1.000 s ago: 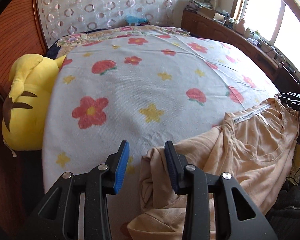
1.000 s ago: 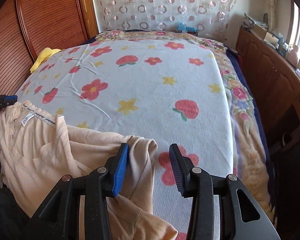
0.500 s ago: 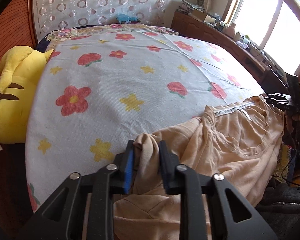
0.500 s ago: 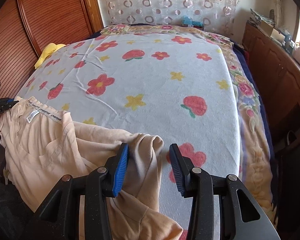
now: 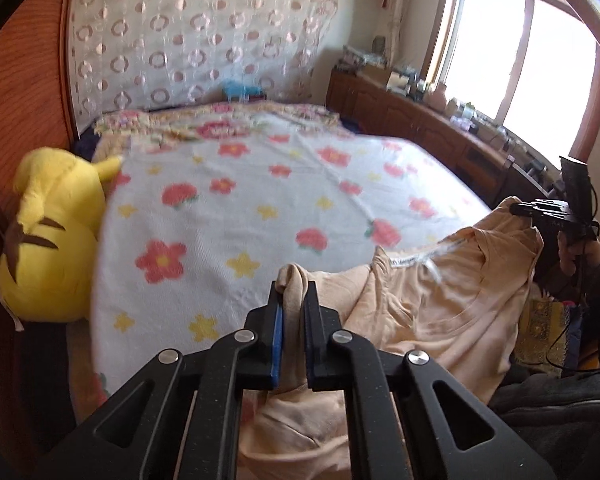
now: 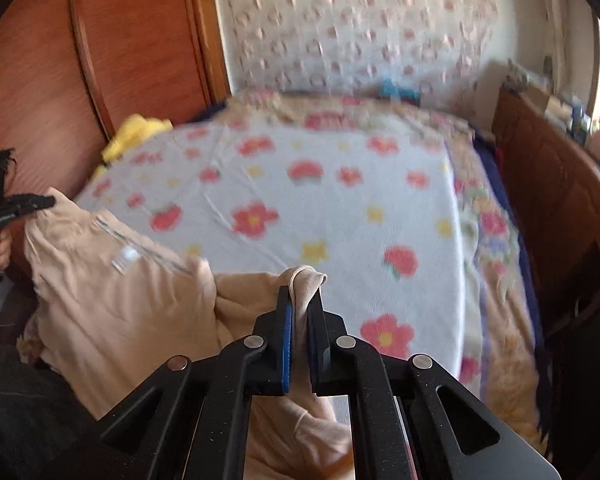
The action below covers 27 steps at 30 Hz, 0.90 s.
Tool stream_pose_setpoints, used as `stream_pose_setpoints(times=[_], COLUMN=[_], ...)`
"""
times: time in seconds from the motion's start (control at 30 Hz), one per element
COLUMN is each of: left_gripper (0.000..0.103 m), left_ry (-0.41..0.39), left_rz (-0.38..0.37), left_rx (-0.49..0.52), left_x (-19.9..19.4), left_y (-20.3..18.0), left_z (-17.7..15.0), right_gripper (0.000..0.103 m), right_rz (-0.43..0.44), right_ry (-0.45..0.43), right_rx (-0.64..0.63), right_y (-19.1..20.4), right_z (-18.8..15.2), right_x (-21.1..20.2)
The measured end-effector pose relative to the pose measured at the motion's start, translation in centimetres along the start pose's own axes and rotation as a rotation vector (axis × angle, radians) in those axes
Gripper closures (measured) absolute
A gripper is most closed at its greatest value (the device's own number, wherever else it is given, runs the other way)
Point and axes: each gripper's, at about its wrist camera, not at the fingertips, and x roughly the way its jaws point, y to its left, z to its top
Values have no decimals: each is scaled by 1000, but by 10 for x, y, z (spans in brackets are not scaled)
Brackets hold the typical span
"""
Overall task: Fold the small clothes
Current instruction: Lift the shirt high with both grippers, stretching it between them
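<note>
Left wrist view: the left gripper (image 5: 291, 322) is squeezed tight on a bunched corner of the peach shirt (image 5: 440, 300). A little bump of cloth pokes up past its blue pads. The right wrist view shows the same thing on the other side: the right gripper (image 6: 299, 326) is pinched shut on another corner of the shirt (image 6: 112, 292), with a small fold sticking out on top.

The shirt lies at the near edge of the bed (image 5: 240, 216), partly on the flowery sheet and partly hanging off toward the person. Its neck, with the white label (image 6: 124, 258), faces up between the two grippers. Each gripper holds one side, most likely so the shirt can be lifted and pulled wide and flat. A soft shirt goes floppy if only one corner is held, so two holds help.

The middle of the sheet is bare, a good spot to spread the shirt. A yellow plush toy (image 5: 52, 236) sits at the left edge of the bed, well apart from the shirt.
</note>
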Motion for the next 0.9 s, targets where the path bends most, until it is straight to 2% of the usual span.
stream_pose_setpoints(times=[0.17,0.27,0.57,0.73,0.9], left_gripper=[94,94,94,94,94], left_ry=[-186,-280,-580,-697,-768], left_rz=[4,13,59,113,167], left_rx=[37,63,105,126,157], left_x=[-71,-101,-201,-245,-278], left_y=[-19,-25,-30,-28,-27], left_z=[32,56,130,153,170], right_gripper=[97,97,97,97,97], right_rz=[5,-1,-143,-179,-189], right_ry=[-164,-244,-482,-573,-661], right_rx=[-60,-127,-249,-266,-265], right_y=[22,36,56,63,70], right_z=[29,50,111,125,132], right_x=[-81,-126,-247,-292,-325])
